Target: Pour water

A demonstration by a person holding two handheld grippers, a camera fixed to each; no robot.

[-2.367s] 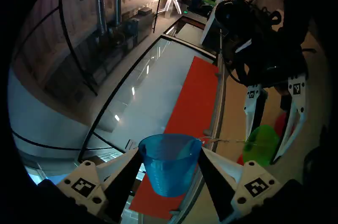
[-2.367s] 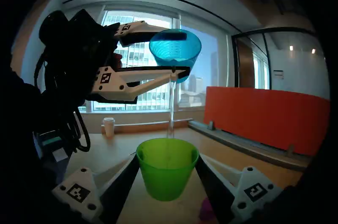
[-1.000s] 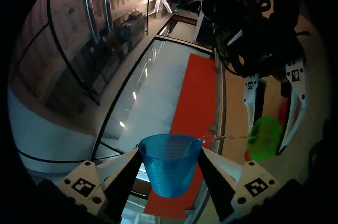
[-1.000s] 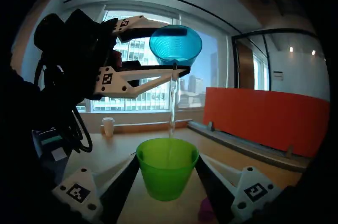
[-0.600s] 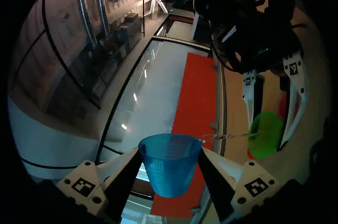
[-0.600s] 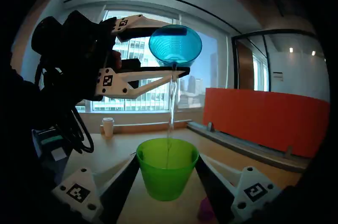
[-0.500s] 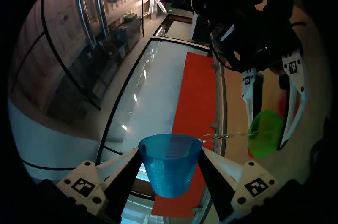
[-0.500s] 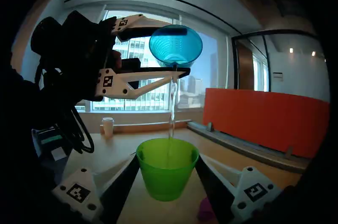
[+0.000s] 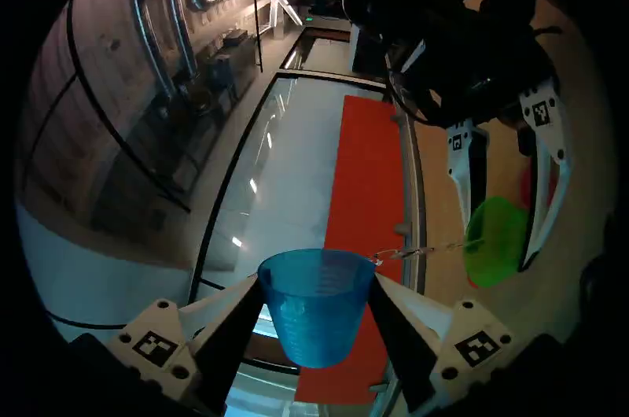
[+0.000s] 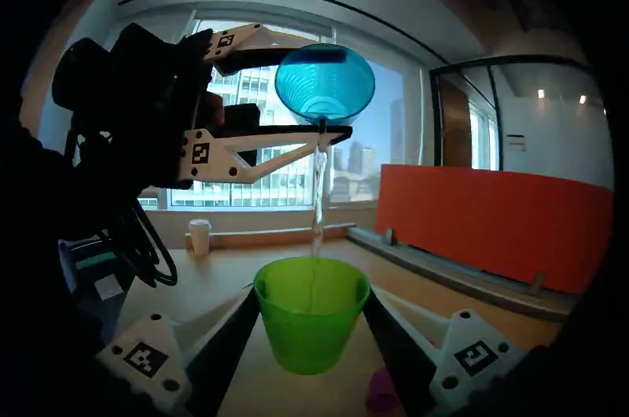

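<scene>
Tipped blue cup (image 9: pixel 316 315), left gripper (image 9: pixel 314 279) clamped — water (image 10: pixel 318 197) threads into green cup (image 10: pixel 310 330), right gripper (image 10: pixel 311 295) clamped.

I see a high-rise office: tall windows (image 10: pixel 267 193) onto city towers (image 10: pixel 358 157), an orange divider (image 10: pixel 495 216), a glass-walled room (image 10: pixel 523 142), a paper cup (image 10: pixel 199 234).
</scene>
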